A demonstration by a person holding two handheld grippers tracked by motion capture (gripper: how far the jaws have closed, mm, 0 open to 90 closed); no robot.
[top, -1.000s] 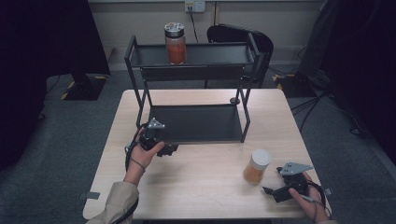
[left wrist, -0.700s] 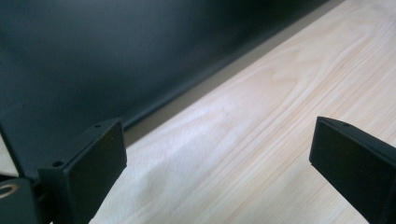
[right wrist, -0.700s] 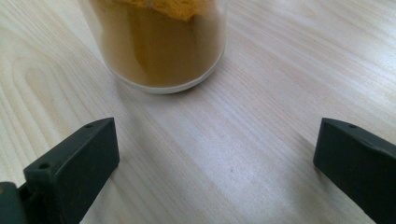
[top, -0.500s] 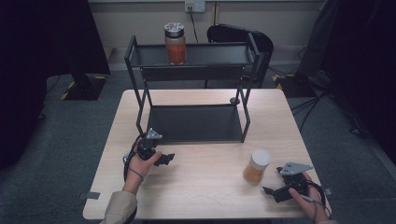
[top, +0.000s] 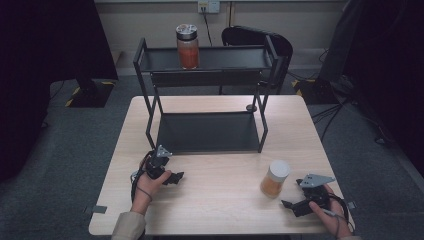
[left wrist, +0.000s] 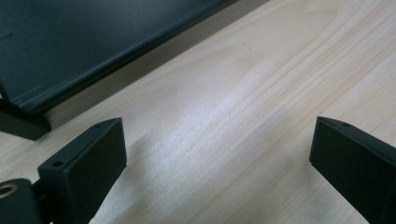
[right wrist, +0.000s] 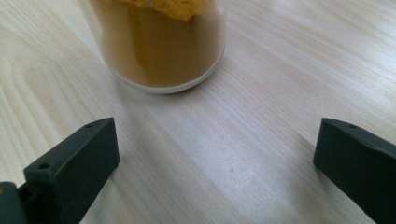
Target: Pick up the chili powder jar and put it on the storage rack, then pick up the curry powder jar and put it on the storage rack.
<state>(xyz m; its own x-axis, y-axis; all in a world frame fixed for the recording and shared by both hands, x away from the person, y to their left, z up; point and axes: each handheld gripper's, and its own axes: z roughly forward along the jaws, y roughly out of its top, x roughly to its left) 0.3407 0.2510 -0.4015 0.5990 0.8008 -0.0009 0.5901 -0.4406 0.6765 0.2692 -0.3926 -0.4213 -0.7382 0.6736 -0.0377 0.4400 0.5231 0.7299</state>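
The jar of orange powder stands upright on the surface, near its front right, just ahead of the right gripper; its jaws are wide and empty. For a good grasp, this gripper should probably advance level and close around the jar's middle; the left gripper, also wide, rests near the black rack.

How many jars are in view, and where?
2: the red-filled jar stands on the rack's top shelf; the orange-filled jar stands on the table, near the right gripper.
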